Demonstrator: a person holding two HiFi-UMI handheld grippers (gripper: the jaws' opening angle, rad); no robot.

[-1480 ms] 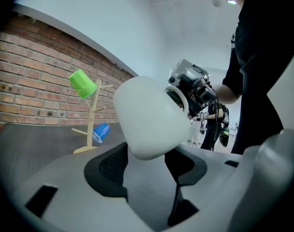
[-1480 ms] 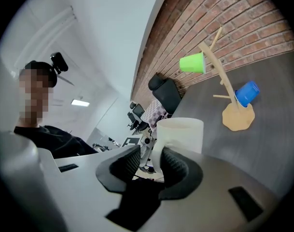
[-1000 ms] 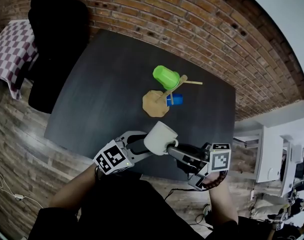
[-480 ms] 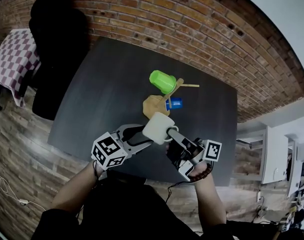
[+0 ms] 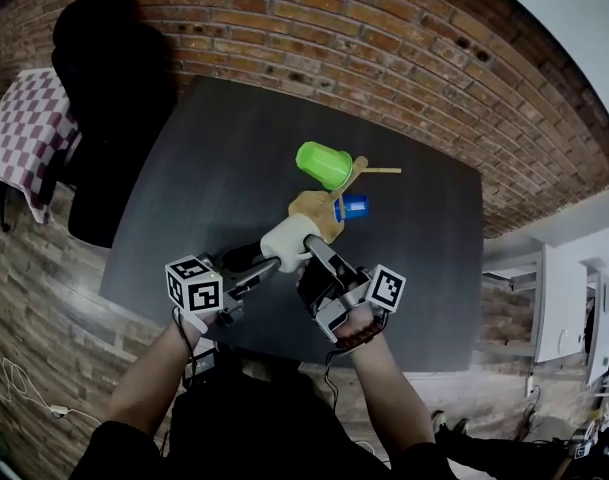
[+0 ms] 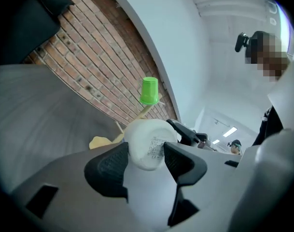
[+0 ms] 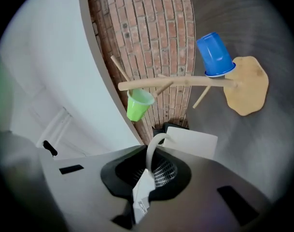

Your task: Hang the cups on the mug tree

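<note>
Mug (image 5: 287, 240) (white) clamped in left gripper (image 6: 146, 158), right gripper (image 7: 149, 170) just closed on handle (image 7: 148, 148).

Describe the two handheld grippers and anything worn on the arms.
They match: the left gripper and right gripper have light grey moulded bodies and black ribbed pads, and each carries a white cube with black square markers. No cables show. The person wears a dark top and a dark band at the right wrist.

White mug (image 5: 287, 241), green cup (image 5: 324, 164), blue cup (image 5: 351, 207), grey table (image 5: 214, 168), red brick wall (image 5: 384, 48)
</note>
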